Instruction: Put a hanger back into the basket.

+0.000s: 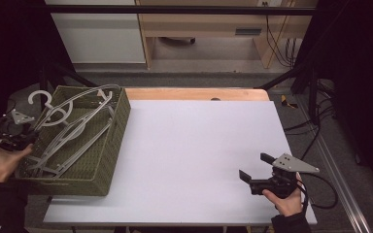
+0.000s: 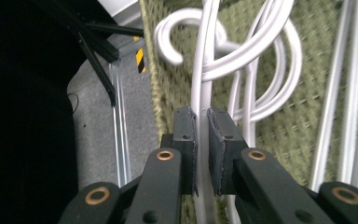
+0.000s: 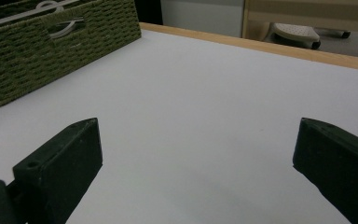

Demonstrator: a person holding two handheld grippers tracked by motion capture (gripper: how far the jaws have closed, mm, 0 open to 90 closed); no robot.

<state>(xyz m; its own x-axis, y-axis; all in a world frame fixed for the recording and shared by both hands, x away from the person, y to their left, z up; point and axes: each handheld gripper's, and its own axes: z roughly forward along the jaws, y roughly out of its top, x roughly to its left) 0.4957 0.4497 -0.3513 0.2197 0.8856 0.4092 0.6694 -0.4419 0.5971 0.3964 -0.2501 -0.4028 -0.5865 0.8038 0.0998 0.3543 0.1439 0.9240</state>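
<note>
A: Where are the hangers?

B: In the green woven basket at the table's left edge. Grey plastic hangers lie stacked in it, and their hooks poke over the far left rim.

A: And the left gripper?

B: At the basket's left side. In the left gripper view its jaws are clamped on one hanger bar, the pads pressing it from both sides.

A: Which hanger is it?

B: Hard to say. The bars overlap, the hooks curl into each other, and the bar's lower end is hidden under the jaws.

A: The right gripper?

B: It rests low over the bare white table near the front right corner, jaws spread wide with nothing between them. In its own view the basket is cut off at the top left.
</note>
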